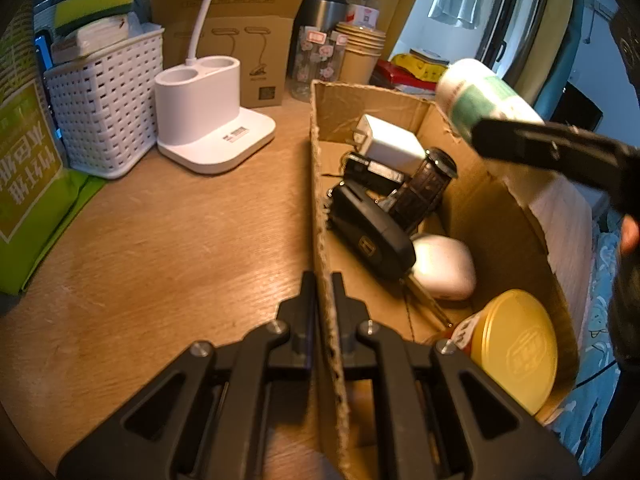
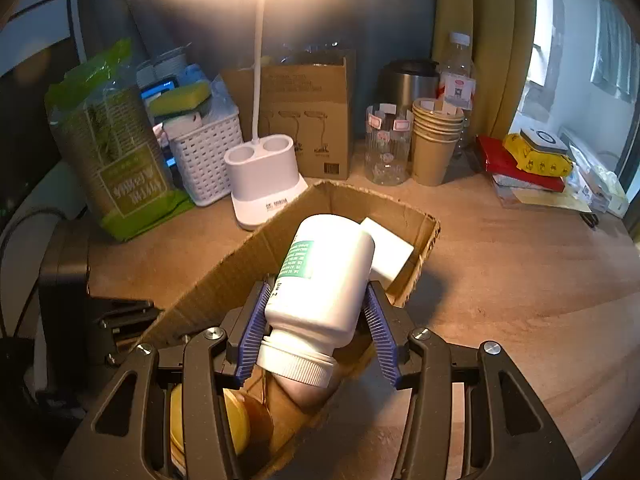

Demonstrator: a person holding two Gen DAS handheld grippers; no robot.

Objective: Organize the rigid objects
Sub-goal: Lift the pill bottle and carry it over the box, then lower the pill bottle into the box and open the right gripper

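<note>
An open cardboard box stands on the wooden desk. My left gripper is shut on its left wall, one finger on each side. Inside lie a white charger, a black key fob, a dark brown cylinder, a white oval case and a yellow-lidded jar. My right gripper is shut on a white bottle with a green label, its cap toward the camera, held tilted over the box. From the left wrist view, that bottle hangs above the box's far right wall.
A white lamp base and a white woven basket stand left of the box, next to a green bag. Stacked paper cups, a glass jar, a brown carton and a steel pot line the back.
</note>
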